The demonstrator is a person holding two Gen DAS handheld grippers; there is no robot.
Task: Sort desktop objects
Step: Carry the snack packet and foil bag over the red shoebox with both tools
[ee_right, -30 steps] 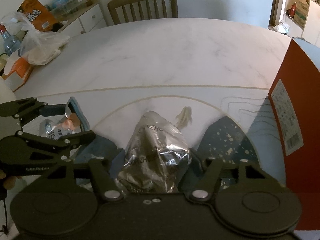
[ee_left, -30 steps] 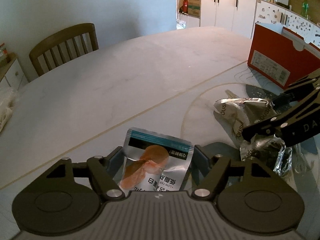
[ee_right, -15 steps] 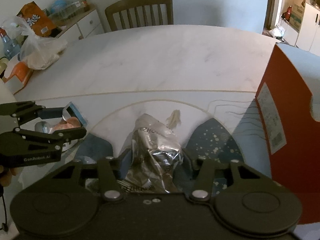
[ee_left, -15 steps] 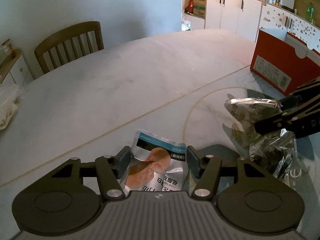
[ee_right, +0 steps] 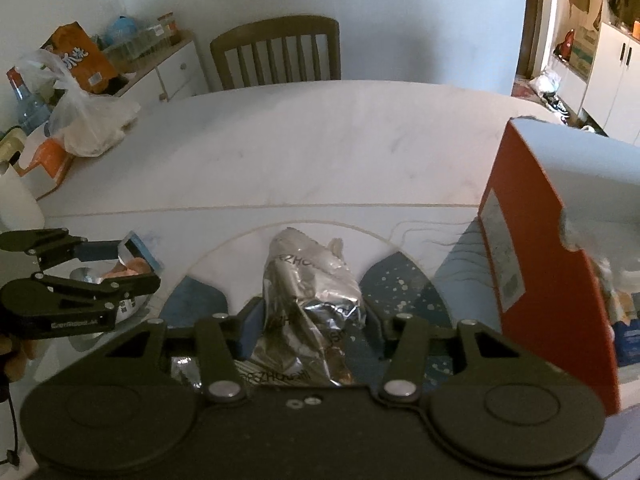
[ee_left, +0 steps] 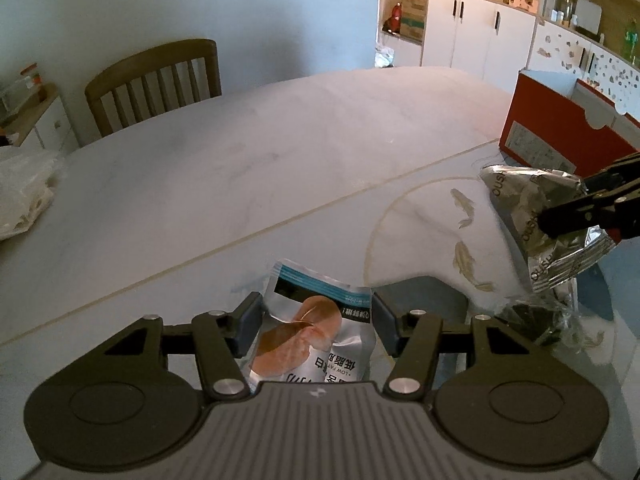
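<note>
While both jaws grip packets, left gripper [ee_left: 318, 322] the pouch [ee_left: 316, 340], right gripper [ee_right: 310, 320] slippery foil [ee_right: 310, 292], either could slide out short of the box [ee_right: 552, 272]

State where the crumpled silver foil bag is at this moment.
The foil bag is held off the table between the fingers of the right gripper, just left of the red box; the left wrist view shows it at far right.
</note>
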